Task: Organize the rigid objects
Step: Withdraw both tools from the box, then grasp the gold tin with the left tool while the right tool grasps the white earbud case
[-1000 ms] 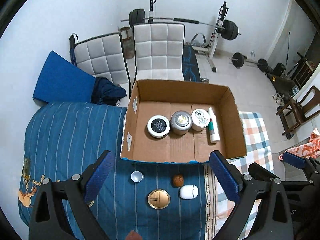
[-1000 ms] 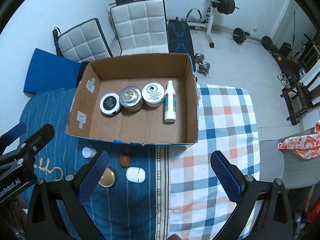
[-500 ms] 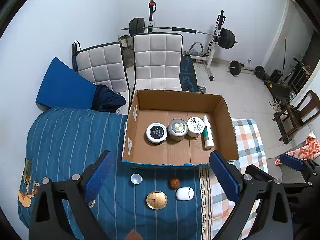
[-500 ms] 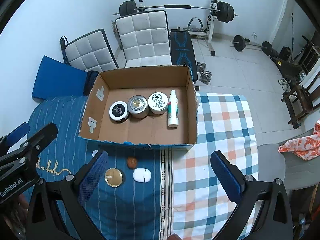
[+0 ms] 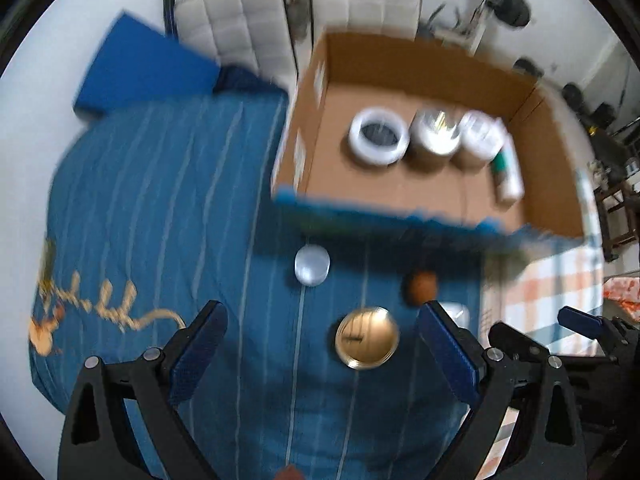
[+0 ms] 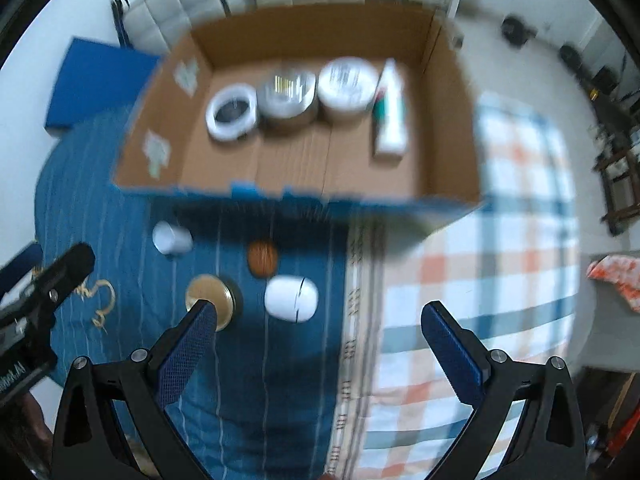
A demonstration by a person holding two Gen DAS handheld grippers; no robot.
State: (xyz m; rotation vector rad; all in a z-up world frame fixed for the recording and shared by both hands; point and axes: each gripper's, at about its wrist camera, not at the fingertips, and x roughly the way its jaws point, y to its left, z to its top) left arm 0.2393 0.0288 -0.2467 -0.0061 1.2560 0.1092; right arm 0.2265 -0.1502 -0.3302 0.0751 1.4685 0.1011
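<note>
An open cardboard box (image 5: 536, 152) (image 6: 448, 128) holds three round jars (image 5: 378, 140) (image 6: 290, 94) and a white spray bottle (image 5: 506, 174) (image 6: 390, 118). On the blue striped cloth in front of it lie a small white cup (image 5: 312, 266) (image 6: 172, 237), a brown round object (image 5: 422, 286) (image 6: 262, 258), a gold round tin (image 5: 366, 337) (image 6: 209, 294) and a white oval case (image 6: 291, 299), which the left wrist view mostly hides. My left gripper (image 5: 322, 346) is open above the gold tin. My right gripper (image 6: 318, 344) is open just short of the white case. Both views are blurred.
The blue striped cloth (image 5: 140, 200) covers the left of the surface and a checked cloth (image 6: 500, 264) covers the right. A blue cushion (image 5: 148, 68) and two white padded chairs (image 5: 236, 28) stand behind. Gym weights line the far wall.
Both grippers have dropped and moved forward toward the loose objects and the box, which now look much larger. Both stay open and empty.
</note>
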